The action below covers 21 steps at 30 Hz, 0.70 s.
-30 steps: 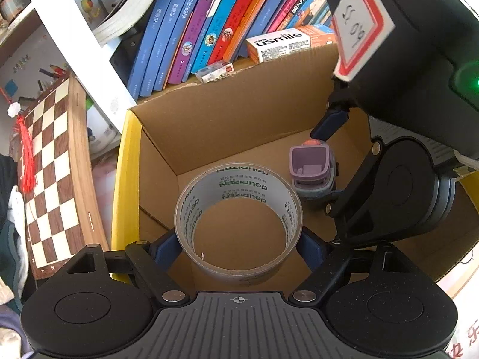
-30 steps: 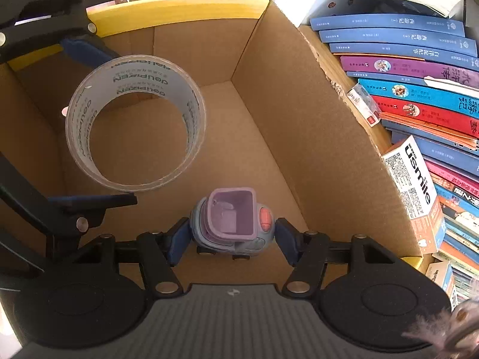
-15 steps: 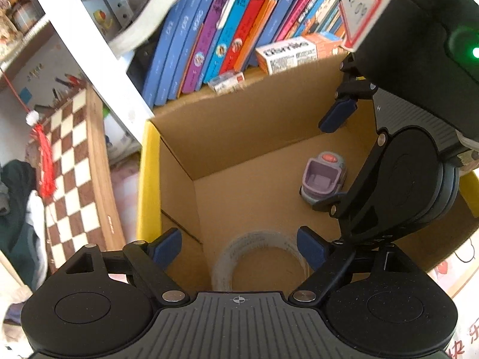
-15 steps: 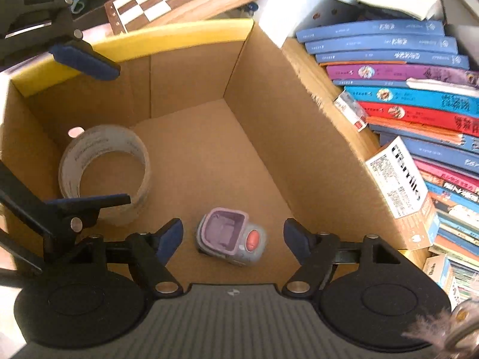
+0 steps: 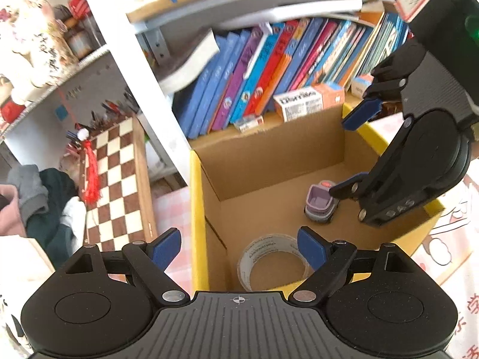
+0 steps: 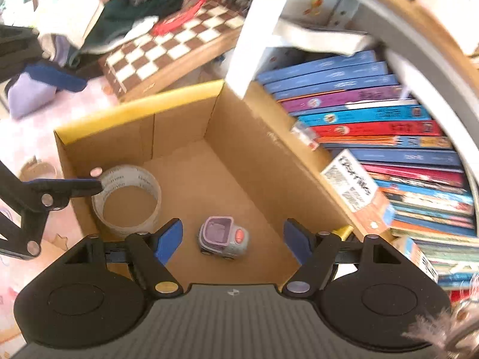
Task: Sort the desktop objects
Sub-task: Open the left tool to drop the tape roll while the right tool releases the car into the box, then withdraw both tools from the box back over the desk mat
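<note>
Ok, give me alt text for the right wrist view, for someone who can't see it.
An open cardboard box holds a tape roll and a small toy car, lying apart on its floor. The right gripper hangs open and empty above the car; books line a shelf at right.

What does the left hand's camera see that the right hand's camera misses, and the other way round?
Only the left wrist view shows the left gripper whole, open, and the pens beyond the chessboard.

Only the right wrist view shows the right gripper whole, open, and a lilac bundle on the pink cloth.

Both show the cardboard box holding the tape roll and the toy car, lying apart, with the row of books behind.
</note>
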Each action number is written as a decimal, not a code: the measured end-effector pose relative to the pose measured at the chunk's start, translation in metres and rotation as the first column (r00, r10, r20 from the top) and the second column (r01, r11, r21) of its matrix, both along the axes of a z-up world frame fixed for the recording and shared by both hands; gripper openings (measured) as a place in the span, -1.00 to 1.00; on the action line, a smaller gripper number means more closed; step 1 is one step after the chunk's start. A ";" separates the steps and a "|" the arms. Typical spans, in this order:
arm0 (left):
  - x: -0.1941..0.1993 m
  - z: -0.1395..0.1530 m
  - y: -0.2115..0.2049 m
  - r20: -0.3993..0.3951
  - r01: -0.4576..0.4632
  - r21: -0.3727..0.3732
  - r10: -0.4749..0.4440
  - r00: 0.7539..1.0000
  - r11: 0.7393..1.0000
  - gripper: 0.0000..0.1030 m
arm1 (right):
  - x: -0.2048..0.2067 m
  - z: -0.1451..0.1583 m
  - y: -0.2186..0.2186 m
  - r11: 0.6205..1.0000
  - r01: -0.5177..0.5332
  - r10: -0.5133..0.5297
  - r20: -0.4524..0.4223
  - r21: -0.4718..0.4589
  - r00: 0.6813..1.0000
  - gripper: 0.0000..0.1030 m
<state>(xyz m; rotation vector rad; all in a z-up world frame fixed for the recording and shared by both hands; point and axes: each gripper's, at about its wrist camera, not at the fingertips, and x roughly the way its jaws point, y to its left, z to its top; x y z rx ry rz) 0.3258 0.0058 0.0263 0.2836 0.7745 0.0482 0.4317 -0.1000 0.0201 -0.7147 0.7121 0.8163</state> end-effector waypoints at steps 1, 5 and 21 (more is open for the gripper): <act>-0.005 0.003 0.002 0.008 0.002 -0.003 -0.002 1.000 1.000 0.70 | -0.004 0.004 -0.003 1.000 0.015 -0.015 0.007 0.009 1.000 0.42; -0.023 0.013 0.006 0.040 0.020 -0.016 -0.019 0.999 1.000 0.71 | -0.024 0.021 -0.014 0.997 0.064 -0.066 0.027 0.047 0.997 0.39; -0.109 0.032 0.004 0.098 0.157 -0.040 -0.152 0.983 0.987 0.79 | -0.119 0.060 -0.052 0.960 0.212 -0.221 0.032 0.184 0.975 0.39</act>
